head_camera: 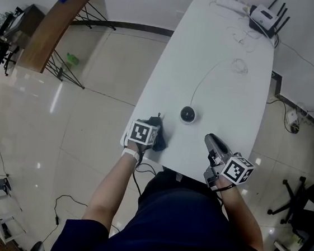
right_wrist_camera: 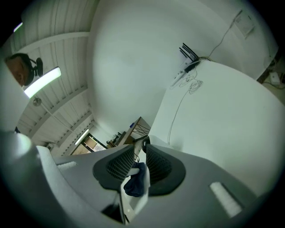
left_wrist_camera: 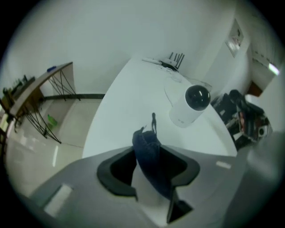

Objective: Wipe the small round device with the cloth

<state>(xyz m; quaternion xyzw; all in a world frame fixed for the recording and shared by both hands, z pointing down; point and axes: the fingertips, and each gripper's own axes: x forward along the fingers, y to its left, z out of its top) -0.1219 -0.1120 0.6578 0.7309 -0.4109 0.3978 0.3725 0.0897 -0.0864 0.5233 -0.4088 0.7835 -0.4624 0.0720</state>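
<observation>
L tongs [left_wrist_camera: 150, 161]: jaws apart, pads not pressing. Dark blue cloth [head_camera: 159, 138] stands betw. them, nearer the frame-right jaw in left gripper view, on white table [head_camera: 223, 90] at its near edge. R tongs [right_wrist_camera: 139, 153]: jaws narrowly apart, nothing clamped. Small round white device w/ black lens [head_camera: 188, 115]: on table, centre of head view, just up-right of cloth, not touching it; clear of both tongs. Thin white cable [head_camera: 204, 80] runs from device toward frame top.
</observation>
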